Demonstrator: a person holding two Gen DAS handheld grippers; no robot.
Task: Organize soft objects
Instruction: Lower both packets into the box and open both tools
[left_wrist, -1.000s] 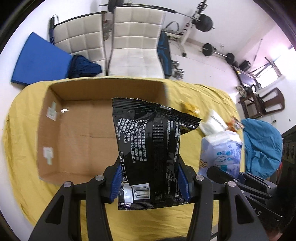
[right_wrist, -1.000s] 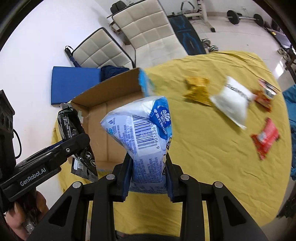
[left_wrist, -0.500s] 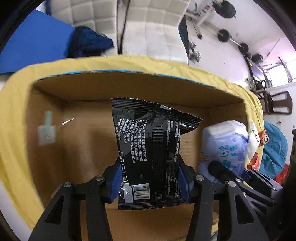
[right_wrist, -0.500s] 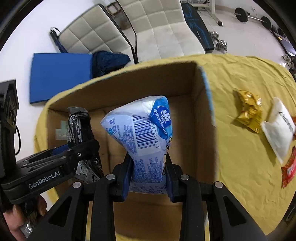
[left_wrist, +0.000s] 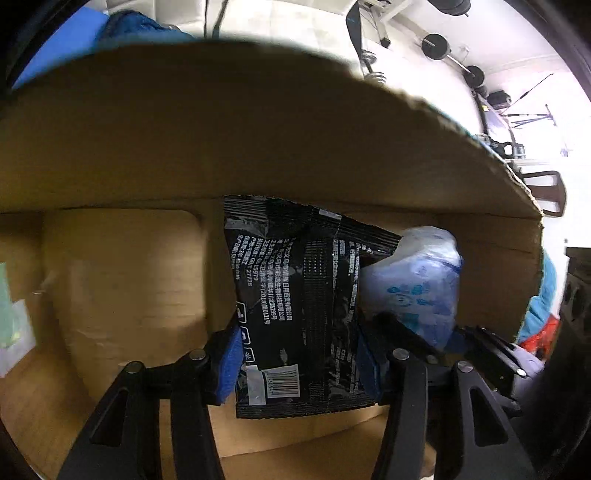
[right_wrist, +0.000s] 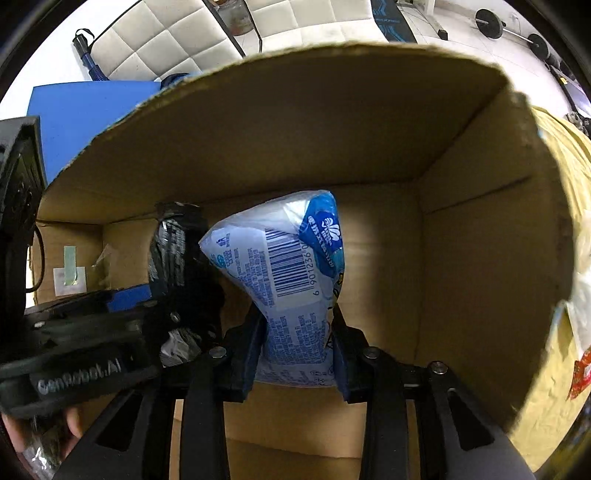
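- We are holding the black snack packet (left_wrist: 295, 306) in the left gripper (left_wrist: 299, 362), low inside the cardboard box (right_wrist: 480, 229).
- Our right gripper (right_wrist: 297, 354), its jaws just easing apart, is pinching the blue-and-white tissue pack (right_wrist: 291, 280) at the packet's 3 o'clock.
- Releasing together is risking one pack toppling onto the other.

black packet (left_wrist: 295, 314), blue-white pack (right_wrist: 295, 280), brown box (right_wrist: 461, 258)

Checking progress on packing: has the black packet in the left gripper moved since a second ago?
Yes. The black packet has come down into the cardboard box, whose walls now surround it; before, it hung above the open box.
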